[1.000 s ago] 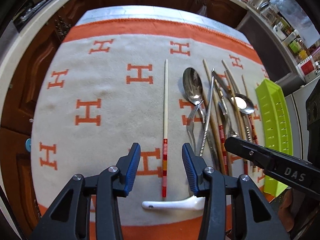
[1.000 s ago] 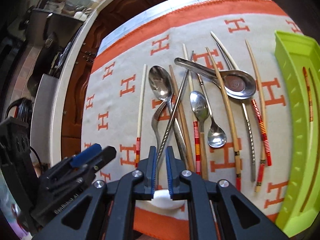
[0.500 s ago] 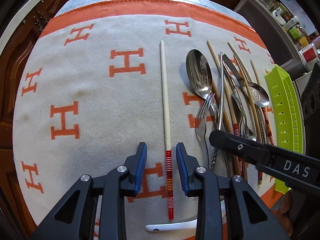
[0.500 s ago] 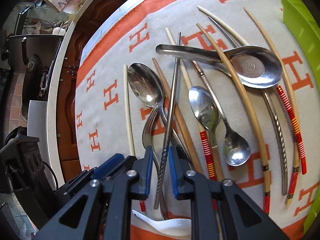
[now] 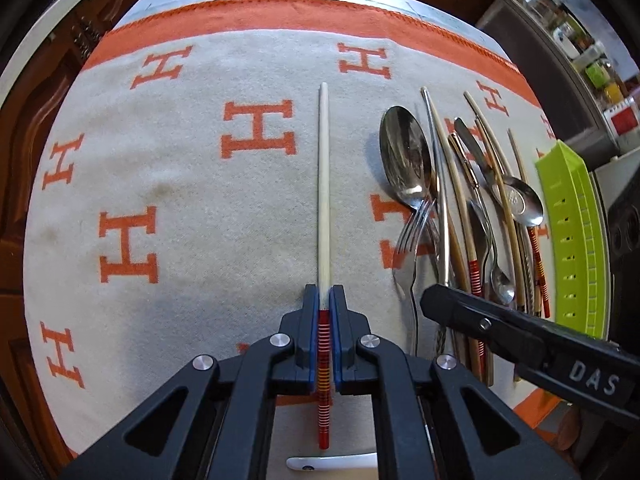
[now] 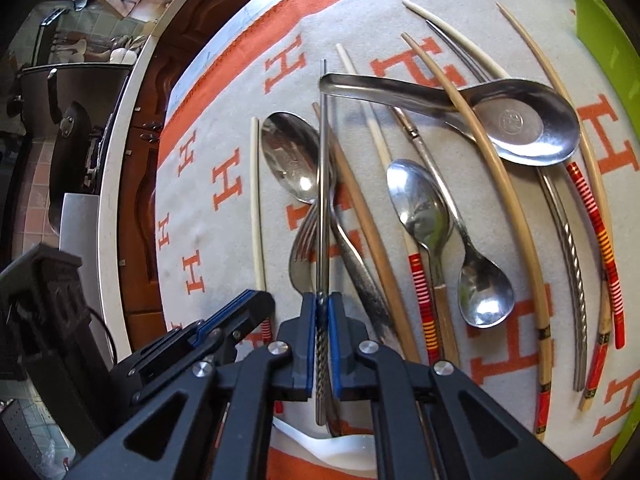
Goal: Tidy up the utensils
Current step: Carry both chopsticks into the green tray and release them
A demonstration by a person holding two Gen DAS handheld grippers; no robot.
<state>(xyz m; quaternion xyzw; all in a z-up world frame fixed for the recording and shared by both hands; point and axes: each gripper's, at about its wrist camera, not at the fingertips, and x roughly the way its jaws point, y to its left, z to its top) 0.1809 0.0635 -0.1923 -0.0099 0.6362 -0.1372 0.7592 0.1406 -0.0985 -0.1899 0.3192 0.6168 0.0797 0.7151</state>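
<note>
A pale chopstick (image 5: 323, 184) with a red striped end lies alone on the H-patterned cloth (image 5: 180, 200). My left gripper (image 5: 324, 296) is shut on it just above the stripes. To its right is a pile of utensils: a large spoon (image 5: 406, 156), a fork (image 5: 412, 236), small spoons and several chopsticks. My right gripper (image 6: 322, 300) has its jaws closing on the twisted handle of a metal chopstick (image 6: 323, 184) that lies across the fork (image 6: 304, 248), and the pads touch it on both sides. A steel soup spoon (image 6: 524, 128) rests over other chopsticks.
A lime green tray (image 5: 576, 240) stands along the cloth's right edge. A white ceramic spoon (image 5: 332, 462) lies crosswise at the near edge, under both grippers. Dark wooden cabinets and a counter with kitchenware surround the table.
Both grippers came down to the cloth and closed. The left jaws shut on the striped chopstick. The right jaws narrowed onto the twisted metal chopstick.
</note>
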